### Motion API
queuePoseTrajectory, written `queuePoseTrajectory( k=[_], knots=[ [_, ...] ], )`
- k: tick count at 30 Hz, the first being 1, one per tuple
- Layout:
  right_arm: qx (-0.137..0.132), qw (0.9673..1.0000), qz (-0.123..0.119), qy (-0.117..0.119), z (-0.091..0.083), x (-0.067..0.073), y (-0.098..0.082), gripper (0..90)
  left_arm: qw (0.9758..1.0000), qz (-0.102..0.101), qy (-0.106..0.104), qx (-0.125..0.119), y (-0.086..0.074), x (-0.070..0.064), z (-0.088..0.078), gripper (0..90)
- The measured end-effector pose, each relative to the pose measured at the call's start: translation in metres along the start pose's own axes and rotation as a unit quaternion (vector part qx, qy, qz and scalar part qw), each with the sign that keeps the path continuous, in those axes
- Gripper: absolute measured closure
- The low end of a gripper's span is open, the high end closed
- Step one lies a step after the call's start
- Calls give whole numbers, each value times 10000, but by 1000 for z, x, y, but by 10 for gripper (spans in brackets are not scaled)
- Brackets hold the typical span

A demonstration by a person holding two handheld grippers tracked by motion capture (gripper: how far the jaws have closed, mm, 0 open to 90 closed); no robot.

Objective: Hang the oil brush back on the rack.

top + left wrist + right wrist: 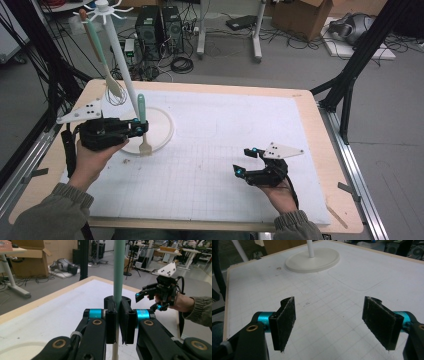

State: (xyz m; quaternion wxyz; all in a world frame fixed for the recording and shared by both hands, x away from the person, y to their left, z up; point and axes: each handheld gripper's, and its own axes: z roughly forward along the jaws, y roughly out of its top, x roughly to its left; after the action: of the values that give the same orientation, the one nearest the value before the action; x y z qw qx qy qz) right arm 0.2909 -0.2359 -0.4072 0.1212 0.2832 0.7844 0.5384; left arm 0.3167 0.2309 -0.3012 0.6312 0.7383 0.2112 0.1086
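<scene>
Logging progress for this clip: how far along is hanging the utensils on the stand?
One utensil with a green handle already hangs from the stand, with a whisk beside it. In hand: the left gripper is shut on a green-handled spatula, held upright over the stand's base. Left: lifting it onto a hook. The right gripper is open with nothing between its fingers.

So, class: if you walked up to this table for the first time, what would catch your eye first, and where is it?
First, the left gripper at the table's left, shut on the mint-green handle of a spatula held upright over the round white base of a tall utensil stand. Next, another spatula and a whisk hanging from that stand. Last, the right gripper near the front right, jaws open over the white mat with nothing between them.
</scene>
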Motion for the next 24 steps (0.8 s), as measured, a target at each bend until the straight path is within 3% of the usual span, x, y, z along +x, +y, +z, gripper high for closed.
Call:
queuePoseTrajectory(
  k=[24],
  knots=[
    [-6,9999,-55,-117,1,-2,-2,238,9997,0,211,-139,38,19,-17,841]
  ],
)
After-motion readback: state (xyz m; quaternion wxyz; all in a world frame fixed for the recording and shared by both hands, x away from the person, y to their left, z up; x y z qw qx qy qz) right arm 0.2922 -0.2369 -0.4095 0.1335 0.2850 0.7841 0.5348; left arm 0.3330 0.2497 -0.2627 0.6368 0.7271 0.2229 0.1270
